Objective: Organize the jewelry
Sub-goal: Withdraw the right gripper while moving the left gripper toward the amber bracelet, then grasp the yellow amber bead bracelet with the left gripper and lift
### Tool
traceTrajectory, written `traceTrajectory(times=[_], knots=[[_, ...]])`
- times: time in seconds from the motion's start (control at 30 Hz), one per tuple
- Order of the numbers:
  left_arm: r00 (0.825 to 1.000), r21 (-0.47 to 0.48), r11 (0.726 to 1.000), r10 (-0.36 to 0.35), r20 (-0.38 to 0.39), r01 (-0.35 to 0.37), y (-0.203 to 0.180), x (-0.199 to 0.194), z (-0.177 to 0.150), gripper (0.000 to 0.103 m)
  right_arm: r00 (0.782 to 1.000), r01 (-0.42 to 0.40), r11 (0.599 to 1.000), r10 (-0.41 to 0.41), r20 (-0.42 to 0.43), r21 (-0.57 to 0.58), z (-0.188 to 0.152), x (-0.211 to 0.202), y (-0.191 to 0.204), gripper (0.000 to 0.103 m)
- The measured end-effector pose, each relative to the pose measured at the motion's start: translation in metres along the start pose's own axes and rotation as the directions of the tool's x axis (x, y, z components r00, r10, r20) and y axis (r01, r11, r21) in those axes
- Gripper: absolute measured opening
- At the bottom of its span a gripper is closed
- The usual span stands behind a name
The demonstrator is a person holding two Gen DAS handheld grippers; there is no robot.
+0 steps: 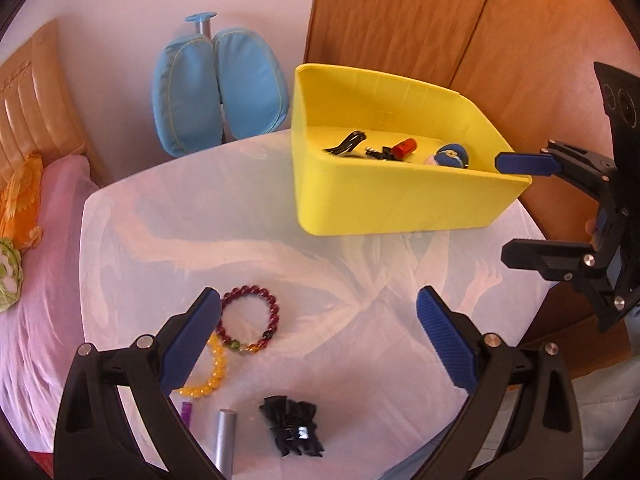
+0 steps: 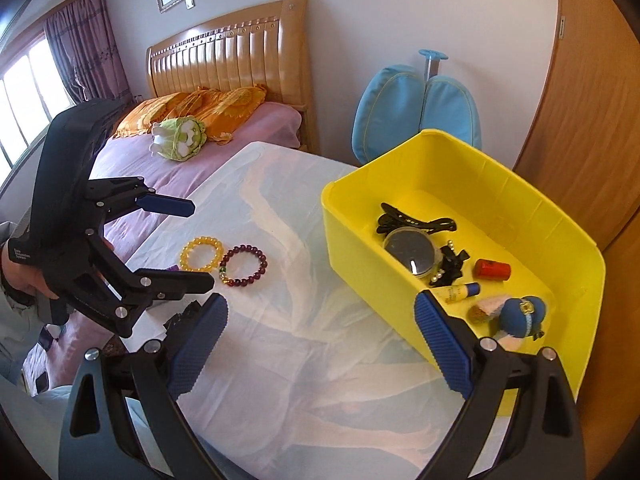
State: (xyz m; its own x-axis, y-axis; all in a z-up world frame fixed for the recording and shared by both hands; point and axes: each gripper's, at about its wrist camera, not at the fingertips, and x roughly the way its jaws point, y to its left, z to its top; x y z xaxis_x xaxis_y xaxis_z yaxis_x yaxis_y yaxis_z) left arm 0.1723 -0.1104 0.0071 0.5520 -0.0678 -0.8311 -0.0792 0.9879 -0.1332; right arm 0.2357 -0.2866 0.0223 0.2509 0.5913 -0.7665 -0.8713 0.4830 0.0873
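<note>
1. Grippers came first in both views: the left gripper [image 1: 318,336] hung with its jaws spread wide and empty above the table [image 1: 320,240], and the right gripper [image 2: 320,344] was likewise released, holding nothing, at the near edge of the bin [image 2: 360,276].
2. Just under the left gripper lay a black bow clip [image 1: 291,426], a silver tube [image 1: 225,442] and a small purple piece [image 1: 187,410], partly hidden by the left finger.
3. Slightly farther sat two bracelets, touching: a yellow bracelet [image 1: 210,374] and a dark red bracelet [image 1: 248,320], both loose on the white cloth.
4. A hand [image 2: 24,276] gripped the left gripper's handle at the table's left side.
5. Beyond the bracelets stood the yellow bin, which held black hair clips [image 2: 416,222], a round compact [image 2: 412,252], a red cylinder [image 2: 493,269], a small yellow tube [image 2: 460,292] and a blue plush piece [image 2: 520,314].
6. Behind the table were a blue chair [image 2: 416,108], a bed [image 2: 180,152] with a green plush toy [image 2: 180,140], and a wooden door [image 1: 400,20].
</note>
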Motion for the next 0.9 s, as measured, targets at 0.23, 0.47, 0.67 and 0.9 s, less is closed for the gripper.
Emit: traceTrajectory(times=[0.23, 0.47, 0.67, 0.9], knots=[[0.996, -0.022, 0.999, 0.026, -0.086, -0.028, 0.075, 0.001, -0.043, 0.096, 0.993, -0.036, 0.999, 0.040, -0.112, 0.041, 0.014, 0.081, 0.048, 0.095], [0.988, 0.000, 0.998, 0.063, -0.144, -0.064, 0.118, 0.023, -0.070, 0.096, 0.977, -0.030, 0.999, 0.036, -0.210, 0.033, 0.017, 0.131, 0.084, 0.095], [0.989, -0.005, 0.999, 0.037, -0.144, -0.039, 0.130, 0.041, -0.077, 0.096, 0.973, -0.003, 1.000, 0.010, -0.229, 0.030, 0.014, 0.139, 0.099, 0.095], [0.990, 0.070, 0.996, 0.063, -0.129, -0.054, 0.123, 0.060, -0.073, 0.087, 0.972, 0.025, 0.999, -0.018, -0.236, 0.027, 0.008, 0.136, 0.105, 0.095]])
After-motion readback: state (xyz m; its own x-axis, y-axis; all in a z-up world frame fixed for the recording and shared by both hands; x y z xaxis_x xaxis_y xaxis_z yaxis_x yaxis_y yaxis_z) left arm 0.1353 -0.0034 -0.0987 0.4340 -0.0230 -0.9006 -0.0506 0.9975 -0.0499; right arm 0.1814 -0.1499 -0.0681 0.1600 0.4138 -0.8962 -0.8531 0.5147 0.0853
